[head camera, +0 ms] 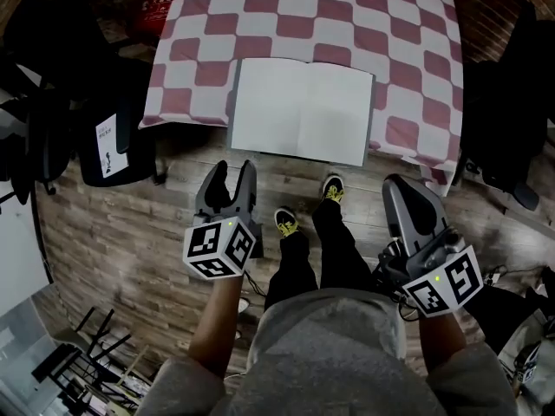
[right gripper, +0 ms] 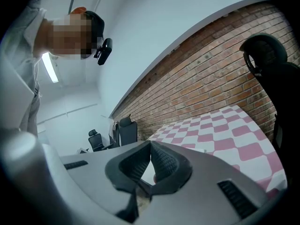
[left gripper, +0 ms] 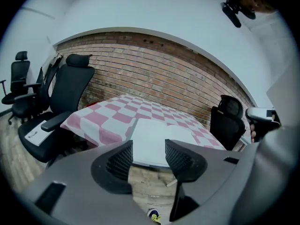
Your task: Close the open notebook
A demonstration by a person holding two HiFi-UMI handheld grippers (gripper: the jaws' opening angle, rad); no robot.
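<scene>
The open notebook (head camera: 301, 111) lies flat with blank white pages up on the table's pink-and-white checked cloth (head camera: 260, 16), at the near edge. Both grippers hang short of the table, over the wooden floor. My left gripper (head camera: 231, 176) is open with nothing between its fingers, and it points at the notebook's left half. In the left gripper view the notebook (left gripper: 152, 137) shows through the gap of the left gripper (left gripper: 149, 154). My right gripper (head camera: 397, 187) is shut and empty, below the notebook's right corner. In the right gripper view the tips of the right gripper (right gripper: 150, 146) meet.
A black office chair (head camera: 104, 137) stands left of the table and another (head camera: 512, 102) to its right. My legs and yellow-black shoes (head camera: 286, 223) are on the floor between the grippers. A brick wall (left gripper: 154, 78) runs behind the table.
</scene>
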